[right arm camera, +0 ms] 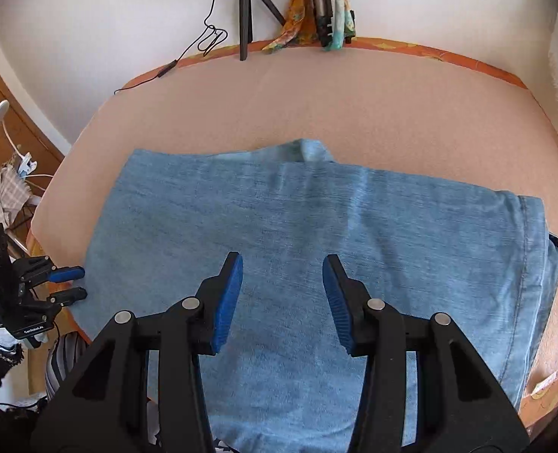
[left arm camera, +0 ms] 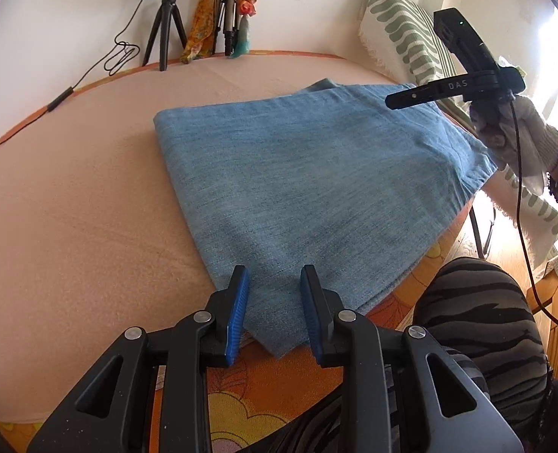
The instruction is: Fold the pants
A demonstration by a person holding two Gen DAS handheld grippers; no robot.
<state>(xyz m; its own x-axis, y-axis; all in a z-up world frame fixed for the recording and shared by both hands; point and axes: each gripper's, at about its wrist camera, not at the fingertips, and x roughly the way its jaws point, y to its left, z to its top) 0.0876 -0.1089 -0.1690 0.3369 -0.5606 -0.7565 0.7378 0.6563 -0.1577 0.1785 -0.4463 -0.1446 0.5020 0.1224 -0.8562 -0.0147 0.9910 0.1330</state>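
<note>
Folded blue denim pants lie flat on the peach bed cover. My left gripper hovers over the pants' near corner, jaws open, and the blue pads do not press the cloth. In the right wrist view the pants fill the middle. My right gripper stands open above them with nothing between its pads. The left gripper shows at the pants' left edge, a gap between its fingers. The right gripper hangs over the pants' far right side, held by a gloved hand.
A tripod with a ring light, a cable and hanging scarves stand along the back wall. A green-patterned pillow leans at the right. A person's knee in striped leggings is beside the bed's orange floral edge.
</note>
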